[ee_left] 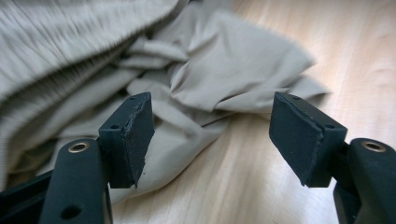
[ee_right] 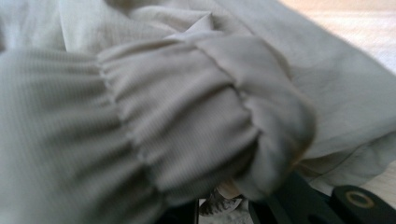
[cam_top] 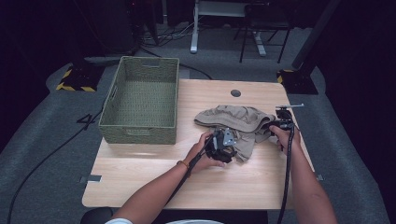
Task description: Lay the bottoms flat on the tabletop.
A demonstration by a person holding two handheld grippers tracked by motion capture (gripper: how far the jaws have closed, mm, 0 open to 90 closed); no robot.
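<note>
A crumpled beige garment (cam_top: 239, 120) with ribbed elastic gathers lies on the pale wooden table (cam_top: 140, 172) beside a woven green basket (cam_top: 140, 100). The left gripper (ee_left: 212, 135) gapes wide over a thin fold; the right gripper (cam_top: 275, 125) pinches the gathered band.

One beige garment (cam_top: 238, 122) before me, one woven green basket (cam_top: 140, 128), one wooden table (cam_top: 149, 172). My grippers: two, left (cam_top: 223, 140), right (cam_top: 278, 125).

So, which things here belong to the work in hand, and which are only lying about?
In the job:
beige garment
left gripper, open beside it
right gripper, shut on its edge

Lying about:
woven basket
floor cables
</note>
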